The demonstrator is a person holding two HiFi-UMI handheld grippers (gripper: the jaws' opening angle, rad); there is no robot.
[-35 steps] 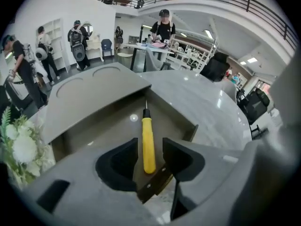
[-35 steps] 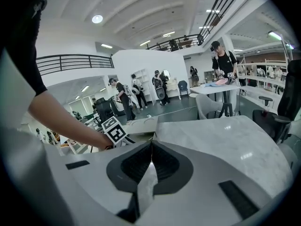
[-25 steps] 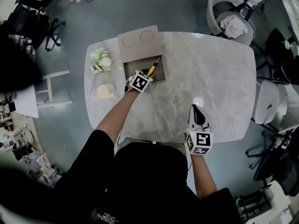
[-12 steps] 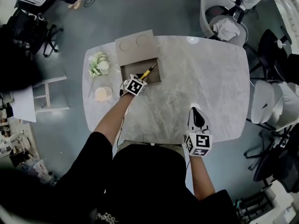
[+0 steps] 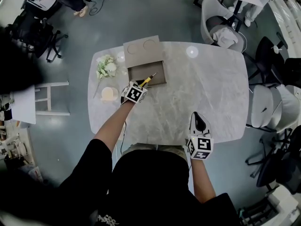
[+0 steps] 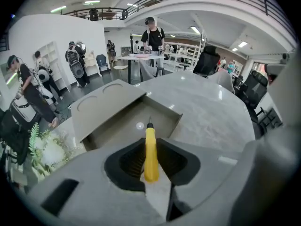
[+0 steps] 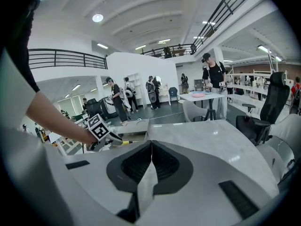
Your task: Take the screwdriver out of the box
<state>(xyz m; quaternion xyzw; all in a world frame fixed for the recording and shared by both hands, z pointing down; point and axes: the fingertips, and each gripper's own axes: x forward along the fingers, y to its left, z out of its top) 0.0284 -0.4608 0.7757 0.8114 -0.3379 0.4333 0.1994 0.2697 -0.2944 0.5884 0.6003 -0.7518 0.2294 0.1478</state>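
Note:
A shallow grey box (image 5: 147, 73) stands open at the far left of the marble table (image 5: 207, 79), its lid (image 5: 143, 46) laid back. My left gripper (image 5: 141, 84) hovers over the box's near edge. Its jaws have just been closing and are shut on the yellow-handled screwdriver (image 5: 147, 80), whose tip points over the box. In the left gripper view the yellow handle (image 6: 150, 150) sits pinched between the pads, above the box's empty floor (image 6: 127, 126). My right gripper (image 5: 199, 114) rests near the table's front edge, shut with nothing in it (image 7: 151, 147).
White flowers (image 5: 106, 67) and a round beige cup (image 5: 109, 93) lie left of the box. Chairs (image 5: 225, 31) stand around the table's right side. People (image 6: 153, 29) stand in the background beyond the table.
The left gripper closed on the screwdriver inside the box, then lifted it and drew it back toward the near edge. The right gripper barely shifted.

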